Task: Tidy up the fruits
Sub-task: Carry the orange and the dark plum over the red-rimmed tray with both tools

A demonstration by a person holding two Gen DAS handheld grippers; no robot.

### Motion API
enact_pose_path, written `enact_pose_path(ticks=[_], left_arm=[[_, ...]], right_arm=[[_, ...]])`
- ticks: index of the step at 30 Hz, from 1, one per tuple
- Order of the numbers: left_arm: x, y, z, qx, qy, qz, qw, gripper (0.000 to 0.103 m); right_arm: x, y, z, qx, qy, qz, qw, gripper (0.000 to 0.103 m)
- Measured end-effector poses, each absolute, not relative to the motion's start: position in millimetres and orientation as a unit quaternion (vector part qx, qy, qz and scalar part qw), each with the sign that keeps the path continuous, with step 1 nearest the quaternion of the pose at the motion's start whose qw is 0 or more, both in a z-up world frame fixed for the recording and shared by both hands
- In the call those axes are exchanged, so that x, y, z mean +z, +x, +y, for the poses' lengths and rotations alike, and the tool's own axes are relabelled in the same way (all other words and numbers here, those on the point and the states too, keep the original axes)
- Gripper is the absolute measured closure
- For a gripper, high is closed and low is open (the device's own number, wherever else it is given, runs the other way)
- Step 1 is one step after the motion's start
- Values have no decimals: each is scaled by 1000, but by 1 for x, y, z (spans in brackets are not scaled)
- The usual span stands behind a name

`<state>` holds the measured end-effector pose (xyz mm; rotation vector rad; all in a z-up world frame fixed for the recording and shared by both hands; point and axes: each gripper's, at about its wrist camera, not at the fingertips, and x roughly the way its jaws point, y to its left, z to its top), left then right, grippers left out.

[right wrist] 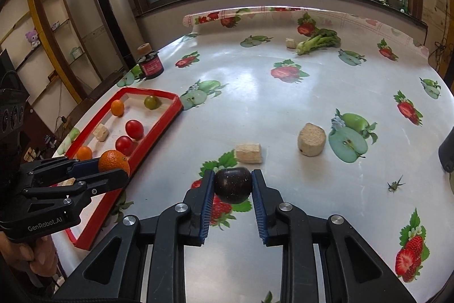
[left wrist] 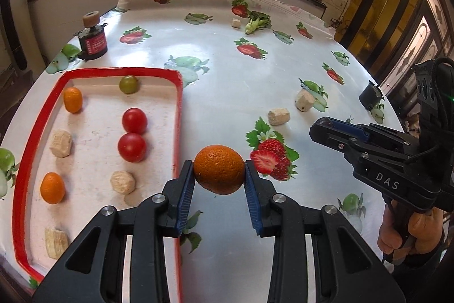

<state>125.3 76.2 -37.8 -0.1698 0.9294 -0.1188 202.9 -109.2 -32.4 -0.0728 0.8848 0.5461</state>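
the bench [right wrist: 283, 110] is broad and covered in a glossy cloth printed with strawberries and apples, and that print is the biggest trap: a flat picture of fruit could be taken for a real piece. the red tray [left wrist: 179, 104] sits at the bench's left side, already holding two red tomatoes [left wrist: 133, 134], two small oranges, a green fruit [left wrist: 129, 84] and several pale cork-like blocks. it is fairly crowded, so a fruit let go from too high would likely roll into the others or knock one along the floor of the tray.

the left gripper [left wrist: 219, 175] has its jaws clamped on a mandarin [left wrist: 219, 169], held in the air just outside the tray's right wall. the grip is only at the sides of a round, dimpled skin, so a twist of the wrist could let it slip; its low carry also risks catching the tray's raised rim on the way in.

the right gripper [right wrist: 232, 185] has its jaws clamped on a dark plum [right wrist: 233, 184], above the bench, well right of the tray. the plum is smooth, near black and faintly speckled, smaller than the mandarin, and soft enough, i judge, to bruise under a hard squeeze.

both grippers head for the same tray, so they could bump each other. the loose blocks [right wrist: 311, 139] and a dropped stem [right wrist: 395, 184] on the bench are minor clutter.
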Motion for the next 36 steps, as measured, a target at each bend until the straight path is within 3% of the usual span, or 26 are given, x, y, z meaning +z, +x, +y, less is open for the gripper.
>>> enact_pose_path(ticks=[36], left_arm=[[-60,60,182,49,-126,457,879,71]], right_arm=[[-42,173,23,368,-85,429,821,77]])
